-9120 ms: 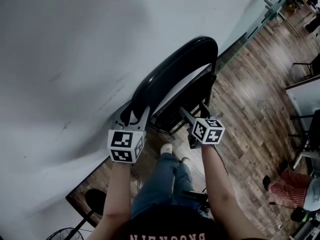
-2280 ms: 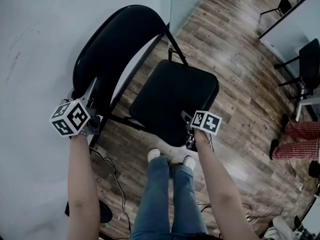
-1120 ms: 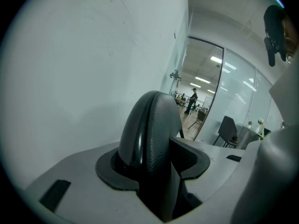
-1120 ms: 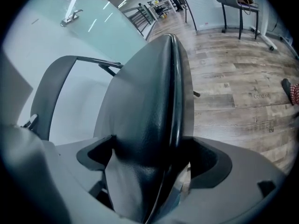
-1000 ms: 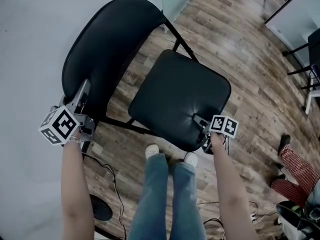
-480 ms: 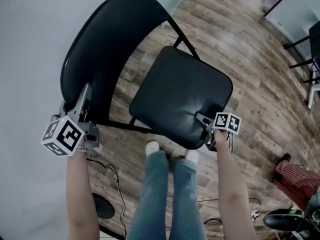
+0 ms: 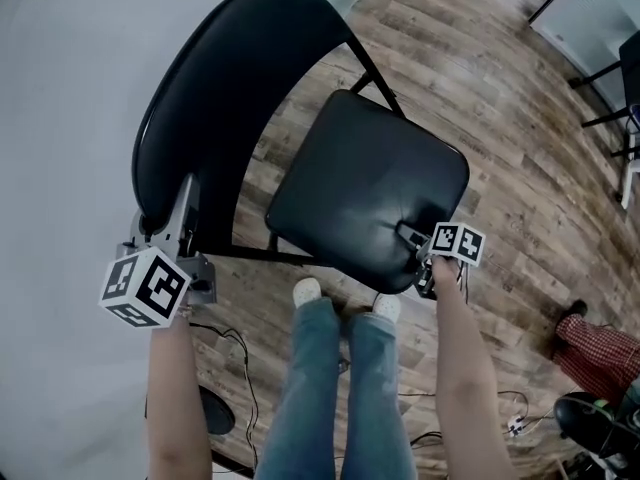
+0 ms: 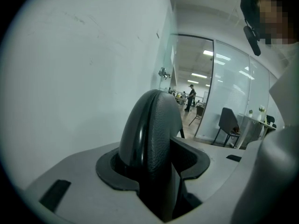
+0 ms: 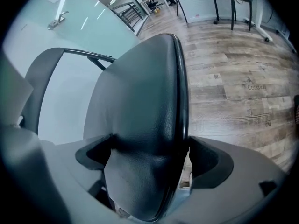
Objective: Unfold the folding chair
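Note:
The black folding chair stands open by the wall, its padded seat point(image 7: 365, 183) swung down and its curved backrest point(image 7: 230, 88) upright. My left gripper point(image 7: 183, 208) is shut on the backrest's left edge; in the left gripper view the padded edge point(image 8: 152, 129) fills the space between the jaws of that gripper point(image 8: 154, 171). My right gripper point(image 7: 410, 236) is shut on the seat's near right corner. In the right gripper view the seat point(image 9: 140, 101) runs away from the right gripper point(image 9: 149, 171), clamped between its jaws.
A white wall point(image 7: 60, 118) rises just left of the chair. Wooden floor point(image 7: 520, 118) lies around it. The person's legs and shoes point(image 7: 340, 358) stand right before the seat. A cable point(image 7: 235, 353) and a black round base point(image 7: 215, 413) lie near left. Another person's checked trousers point(image 7: 600, 343) show far right.
The chair leaned folded against the wall at first; its seat has since swung down. Over the last second both grippers kept their hold, and the left one shifted rightward in the picture.

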{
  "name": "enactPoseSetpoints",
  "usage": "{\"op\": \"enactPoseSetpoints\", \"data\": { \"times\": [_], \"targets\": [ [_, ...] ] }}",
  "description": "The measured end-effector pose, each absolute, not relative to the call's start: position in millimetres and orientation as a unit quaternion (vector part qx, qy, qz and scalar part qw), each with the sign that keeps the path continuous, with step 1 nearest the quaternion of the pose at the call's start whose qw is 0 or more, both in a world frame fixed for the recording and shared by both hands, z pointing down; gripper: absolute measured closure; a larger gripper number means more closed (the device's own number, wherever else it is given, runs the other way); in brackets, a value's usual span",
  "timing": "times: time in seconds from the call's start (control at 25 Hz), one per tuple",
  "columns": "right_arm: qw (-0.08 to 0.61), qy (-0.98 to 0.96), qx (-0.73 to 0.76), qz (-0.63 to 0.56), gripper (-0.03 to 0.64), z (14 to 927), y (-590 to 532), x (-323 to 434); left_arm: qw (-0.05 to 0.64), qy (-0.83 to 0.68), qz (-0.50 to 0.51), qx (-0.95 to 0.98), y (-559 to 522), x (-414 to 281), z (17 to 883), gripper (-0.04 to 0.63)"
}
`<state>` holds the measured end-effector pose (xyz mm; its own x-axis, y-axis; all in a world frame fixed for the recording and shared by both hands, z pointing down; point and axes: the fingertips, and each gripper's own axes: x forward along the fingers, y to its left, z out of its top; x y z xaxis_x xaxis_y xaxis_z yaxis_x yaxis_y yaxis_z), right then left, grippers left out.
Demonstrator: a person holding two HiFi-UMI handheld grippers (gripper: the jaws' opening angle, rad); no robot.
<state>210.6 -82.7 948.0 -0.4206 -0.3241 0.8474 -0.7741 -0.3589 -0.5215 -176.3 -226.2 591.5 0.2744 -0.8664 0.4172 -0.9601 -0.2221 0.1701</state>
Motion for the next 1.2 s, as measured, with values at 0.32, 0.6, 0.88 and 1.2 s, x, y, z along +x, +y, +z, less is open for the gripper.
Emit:
{"op": "enactPoseSetpoints", "data": {
  "times": [0.32,0.6,0.88,1.2],
  "targets": [
    [0.182,-0.534,0.515,0.645,0.103,935.9,-79.9,214.8,0.193,-0.592,0.121,0.773,-225.1,-170.5,584.1,0.393],
    [0.192,-0.527,0.525,0.640,0.127,923.8,-69.9,225.0,0.194,-0.591,0.122,0.774,-224.8,-170.7,583.6,0.393],
    [0.211,-0.536,0.526,0.626,0.157,901.9,-61.6,222.4,0.196,-0.590,0.122,0.774,-224.9,-171.6,584.6,0.393],
    [0.226,-0.549,0.543,0.594,0.297,861.0,-57.2,221.3,0.232,-0.579,0.112,0.774,-225.7,-171.7,587.8,0.393]
  ]
}}
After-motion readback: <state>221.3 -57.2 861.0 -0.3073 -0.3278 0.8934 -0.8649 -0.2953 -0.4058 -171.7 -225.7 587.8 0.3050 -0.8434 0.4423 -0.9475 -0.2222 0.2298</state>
